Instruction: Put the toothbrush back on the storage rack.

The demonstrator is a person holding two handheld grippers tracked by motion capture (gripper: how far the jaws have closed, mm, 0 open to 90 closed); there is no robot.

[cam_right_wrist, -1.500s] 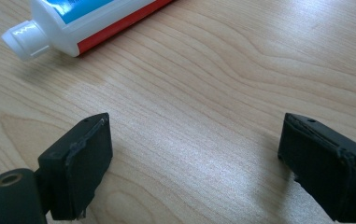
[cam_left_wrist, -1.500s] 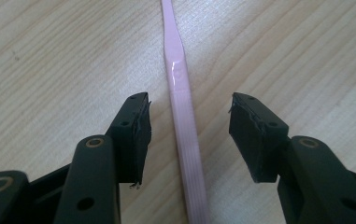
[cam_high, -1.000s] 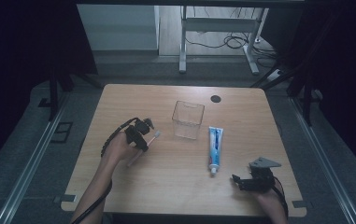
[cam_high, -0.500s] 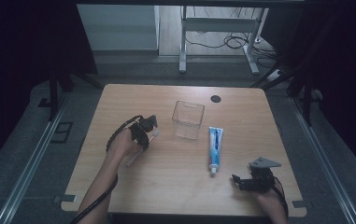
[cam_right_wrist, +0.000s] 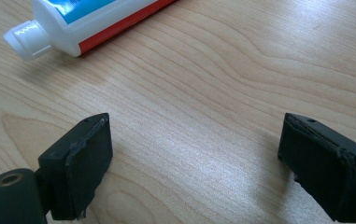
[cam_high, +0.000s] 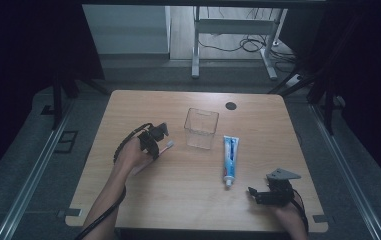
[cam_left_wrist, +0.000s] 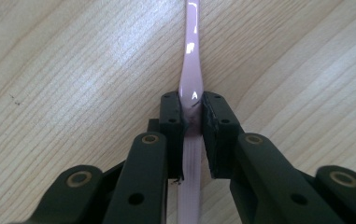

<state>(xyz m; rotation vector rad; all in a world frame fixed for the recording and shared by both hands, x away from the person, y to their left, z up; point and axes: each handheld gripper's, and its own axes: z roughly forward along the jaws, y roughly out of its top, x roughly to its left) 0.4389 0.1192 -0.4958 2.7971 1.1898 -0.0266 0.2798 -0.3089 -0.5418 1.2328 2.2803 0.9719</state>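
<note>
**Left gripper clamped on the toothbrush; right gripper idle and wide**

Your left gripper [cam_high: 157,140] sits left of centre on the table [cam_high: 128,107]. Its jaws have just been closing, and in the left gripper view [cam_left_wrist: 192,122] both pads now press on the pink toothbrush [cam_left_wrist: 190,79] from either side. The handle runs straight up between the jaws and away from you across the wood. From the high view, the toothbrush [cam_high: 167,146] pokes out past the gripper, angled toward the clear plastic cup [cam_high: 201,128], which stands upright just beside it, apart from it. Whether the toothbrush rests on the table or is lifted off it, I cannot tell.

Your right gripper [cam_high: 265,195] is low at the near right corner, jaws spread wide with nothing between them; the right gripper view [cam_right_wrist: 194,156] shows bare wood in the gap. The toothpaste tube [cam_high: 230,159] lies flat between the cup and your right gripper, white cap [cam_right_wrist: 26,39] pointing toward you, near the right gripper but not touching it.

A dark round spot [cam_high: 231,106] marks the table's far side.
</note>
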